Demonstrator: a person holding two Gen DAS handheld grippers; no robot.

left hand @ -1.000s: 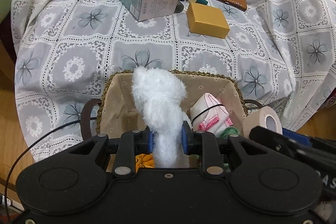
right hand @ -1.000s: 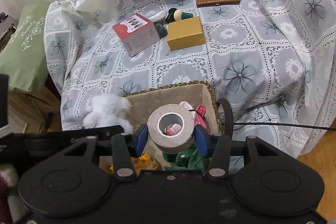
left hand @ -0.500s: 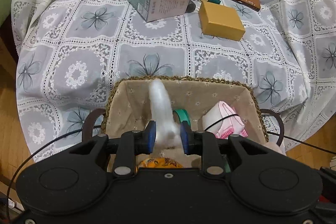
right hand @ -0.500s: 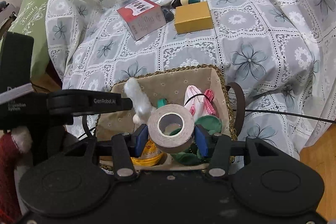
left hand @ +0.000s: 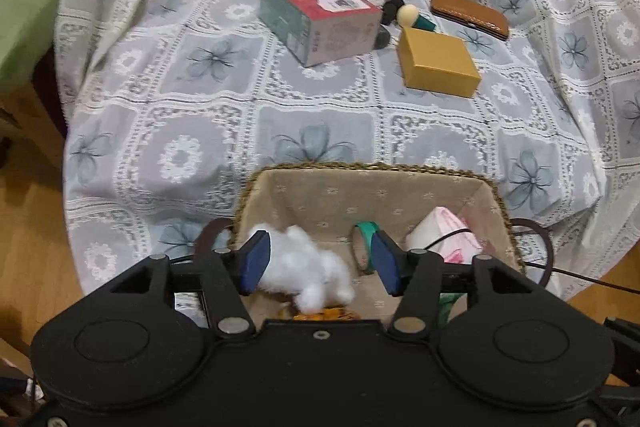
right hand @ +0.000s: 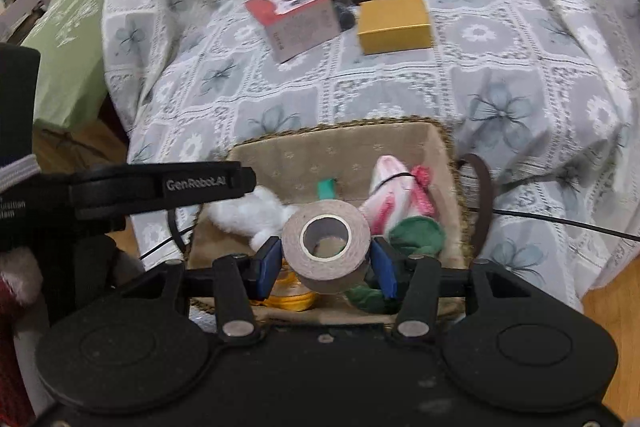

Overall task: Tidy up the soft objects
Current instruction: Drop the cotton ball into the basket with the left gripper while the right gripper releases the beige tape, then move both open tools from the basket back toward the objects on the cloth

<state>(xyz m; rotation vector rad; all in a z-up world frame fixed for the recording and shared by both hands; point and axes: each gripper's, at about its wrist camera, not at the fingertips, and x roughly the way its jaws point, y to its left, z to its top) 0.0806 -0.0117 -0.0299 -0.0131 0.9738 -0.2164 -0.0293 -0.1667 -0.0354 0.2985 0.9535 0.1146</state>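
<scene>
The left gripper [left hand: 318,261] is being held over the near end of the basket [left hand: 372,171]. Its jaws have just been opening, and they are now standing wide. The white toy [left hand: 306,269] is lying between them, close against the left pad, and it is not being squeezed. It seems to be resting inside the basket at the near left side, though its underside is hidden.

The right gripper [right hand: 326,265] is being held over the same basket [right hand: 340,129]. A tape roll [right hand: 326,247] is being pinched between its two blue pads.

A pink cloth [left hand: 444,237] and a green ring [left hand: 362,241] are lying in the basket too. Something green [right hand: 416,237] and something yellow [right hand: 290,297] are lying near the right gripper.

Far off on the flowered cover [left hand: 320,107], a red box [left hand: 318,19], a yellow box [left hand: 438,67] and a brown case [left hand: 470,15] are sitting.
</scene>
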